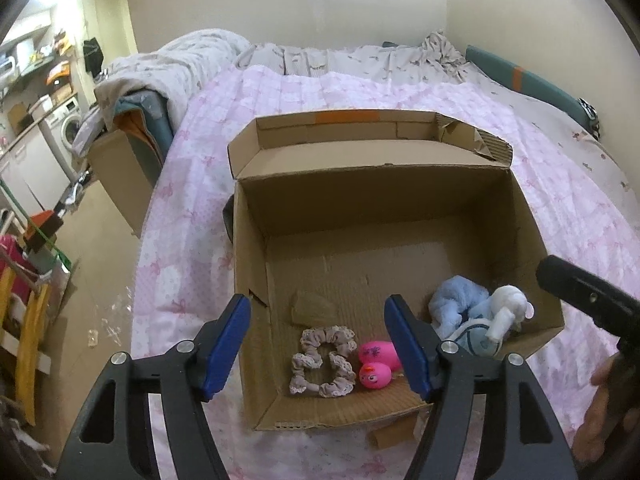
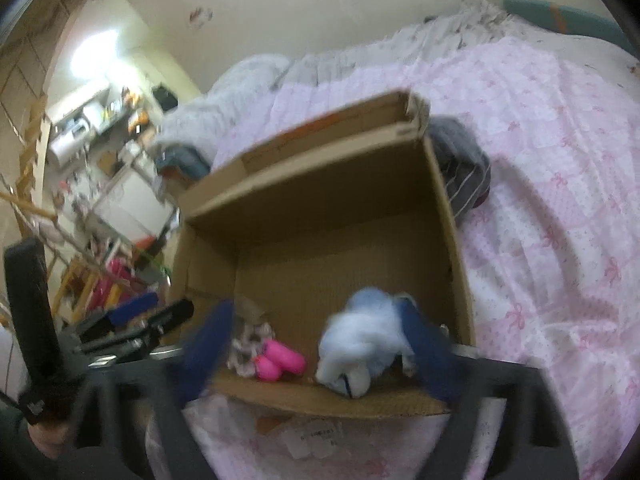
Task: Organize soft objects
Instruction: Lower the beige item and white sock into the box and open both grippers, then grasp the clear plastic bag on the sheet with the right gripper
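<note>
Spread blue fingers point(image 1: 224, 344) of the left gripper point(image 1: 320, 344) frame a scrunchie point(image 1: 324, 362) and pink toy point(image 1: 378, 364) inside the cardboard box point(image 1: 520, 216), while the right gripper point(image 2: 324, 356), also spread, brackets the blue plush point(image 2: 364, 344).

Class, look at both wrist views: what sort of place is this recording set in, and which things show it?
Most likely a bedroom in a small home. A bed with a pink quilt fills the view, a rumpled blanket lies at its far end, and a washing machine stands in the space beyond.
</note>
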Tool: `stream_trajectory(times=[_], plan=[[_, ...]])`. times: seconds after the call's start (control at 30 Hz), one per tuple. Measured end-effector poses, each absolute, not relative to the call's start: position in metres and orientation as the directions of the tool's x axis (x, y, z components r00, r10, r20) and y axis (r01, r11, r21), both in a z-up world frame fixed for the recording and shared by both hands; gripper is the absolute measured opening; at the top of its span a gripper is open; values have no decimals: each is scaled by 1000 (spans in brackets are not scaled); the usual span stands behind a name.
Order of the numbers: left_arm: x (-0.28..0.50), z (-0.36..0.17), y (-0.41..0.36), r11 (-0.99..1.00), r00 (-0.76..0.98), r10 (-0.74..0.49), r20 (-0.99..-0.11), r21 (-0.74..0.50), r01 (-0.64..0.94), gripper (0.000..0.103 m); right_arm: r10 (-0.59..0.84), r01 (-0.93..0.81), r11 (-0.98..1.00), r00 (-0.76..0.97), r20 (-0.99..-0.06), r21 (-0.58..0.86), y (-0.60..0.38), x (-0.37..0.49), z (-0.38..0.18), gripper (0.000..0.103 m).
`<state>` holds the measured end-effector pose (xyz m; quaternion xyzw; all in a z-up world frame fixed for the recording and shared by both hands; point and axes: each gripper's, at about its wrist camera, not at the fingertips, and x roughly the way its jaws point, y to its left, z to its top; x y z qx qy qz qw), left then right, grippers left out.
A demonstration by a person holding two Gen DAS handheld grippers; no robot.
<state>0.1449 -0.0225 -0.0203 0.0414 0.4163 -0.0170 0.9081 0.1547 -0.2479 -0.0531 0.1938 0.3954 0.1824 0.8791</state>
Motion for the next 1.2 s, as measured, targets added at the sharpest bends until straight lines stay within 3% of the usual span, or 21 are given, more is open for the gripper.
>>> stream_trajectory(times=[1.2], plan=[[75,-4,-7,1000,662,2,-750,3,0,67,427,-105,872,641,-637,478,-257,101,-44,97]])
